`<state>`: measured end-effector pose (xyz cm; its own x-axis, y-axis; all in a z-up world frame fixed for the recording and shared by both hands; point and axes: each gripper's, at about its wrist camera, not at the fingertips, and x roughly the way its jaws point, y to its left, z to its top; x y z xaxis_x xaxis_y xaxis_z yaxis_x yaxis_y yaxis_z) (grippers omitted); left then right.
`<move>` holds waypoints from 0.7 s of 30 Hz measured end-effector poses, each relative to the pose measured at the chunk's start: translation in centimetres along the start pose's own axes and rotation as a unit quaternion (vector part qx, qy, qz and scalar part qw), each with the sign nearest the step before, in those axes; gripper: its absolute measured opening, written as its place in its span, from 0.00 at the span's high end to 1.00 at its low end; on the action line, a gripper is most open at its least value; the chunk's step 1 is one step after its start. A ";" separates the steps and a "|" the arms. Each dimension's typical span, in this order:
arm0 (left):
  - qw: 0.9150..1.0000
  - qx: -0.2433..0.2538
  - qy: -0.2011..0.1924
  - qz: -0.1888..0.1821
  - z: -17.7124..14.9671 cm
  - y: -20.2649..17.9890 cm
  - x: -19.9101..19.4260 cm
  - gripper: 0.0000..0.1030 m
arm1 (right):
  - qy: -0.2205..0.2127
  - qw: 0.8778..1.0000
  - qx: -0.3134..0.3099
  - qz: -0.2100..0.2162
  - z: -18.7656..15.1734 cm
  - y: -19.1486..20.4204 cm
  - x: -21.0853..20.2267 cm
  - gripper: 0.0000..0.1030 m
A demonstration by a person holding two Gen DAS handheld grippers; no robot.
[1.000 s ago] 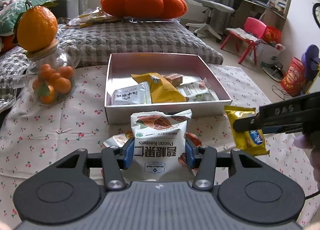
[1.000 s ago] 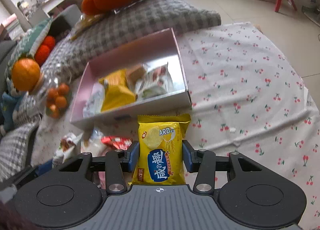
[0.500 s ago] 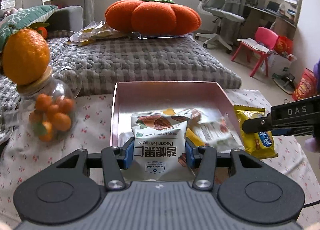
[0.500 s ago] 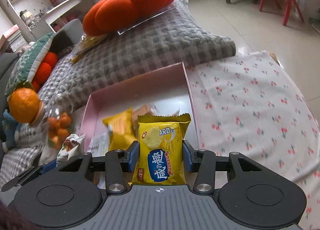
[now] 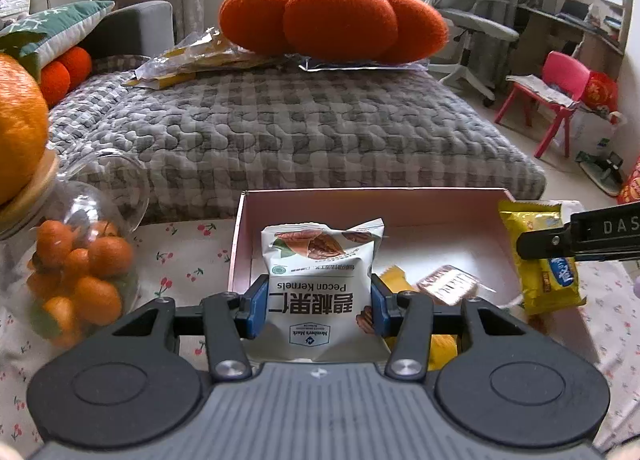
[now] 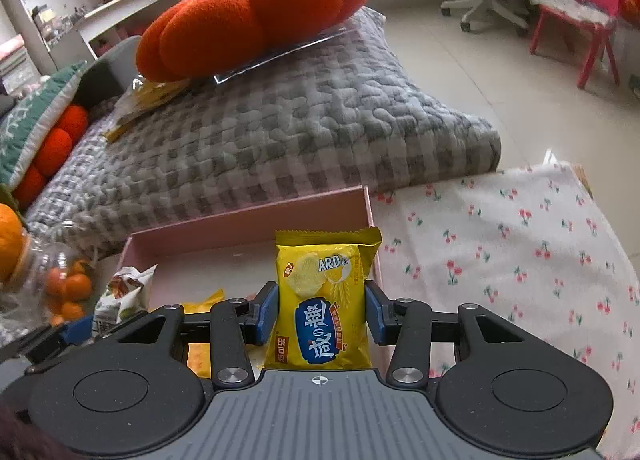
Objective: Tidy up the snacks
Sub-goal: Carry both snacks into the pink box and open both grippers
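Observation:
My left gripper (image 5: pixel 318 306) is shut on a white pecan kernels packet (image 5: pixel 320 272) and holds it over the left front part of the pink box (image 5: pixel 376 195). My right gripper (image 6: pixel 320 318) is shut on a yellow cracker packet (image 6: pixel 326 300) and holds it over the box's right side (image 6: pixel 280 211). In the left wrist view the right gripper's finger (image 5: pixel 580 238) and the yellow packet (image 5: pixel 540 256) show at the right. A yellow packet (image 5: pixel 394 276) and a brown snack bar (image 5: pixel 448 284) lie in the box.
A glass jar of small oranges (image 5: pixel 76 268) with a big orange (image 5: pixel 16 131) on top stands left of the box. A grey quilted cushion (image 5: pixel 280 127) with an orange pumpkin pillow (image 5: pixel 332 19) lies behind. The cherry-print cloth (image 6: pixel 500 244) stretches to the right.
Both grippers have moved forward with their packets, from in front of the box to over it. The box and cushion now look closer.

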<state>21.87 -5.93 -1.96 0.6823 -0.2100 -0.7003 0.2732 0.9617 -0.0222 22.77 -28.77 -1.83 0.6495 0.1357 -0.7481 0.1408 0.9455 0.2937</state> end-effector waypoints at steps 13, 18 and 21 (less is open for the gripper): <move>1.000 0.005 0.002 0.010 0.3 0.0 1.8 0.54 | -0.006 1.000 -0.014 -0.005 -0.3 0.5 1.7 0.55; 1.000 0.016 -0.015 0.003 0.2 -0.2 1.0 0.30 | -0.015 1.000 -0.013 0.003 -0.3 0.8 1.0 0.31; 1.000 0.022 -0.016 -0.004 0.2 -0.4 0.5 0.27 | -0.018 1.000 -0.015 0.011 -0.2 0.9 0.4 0.28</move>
<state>22.23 -6.48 -2.20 0.7005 -0.2238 -0.6776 0.3085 0.9512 0.0046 22.98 -27.76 -1.95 0.6793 0.1462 -0.7191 0.1042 0.9508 0.2918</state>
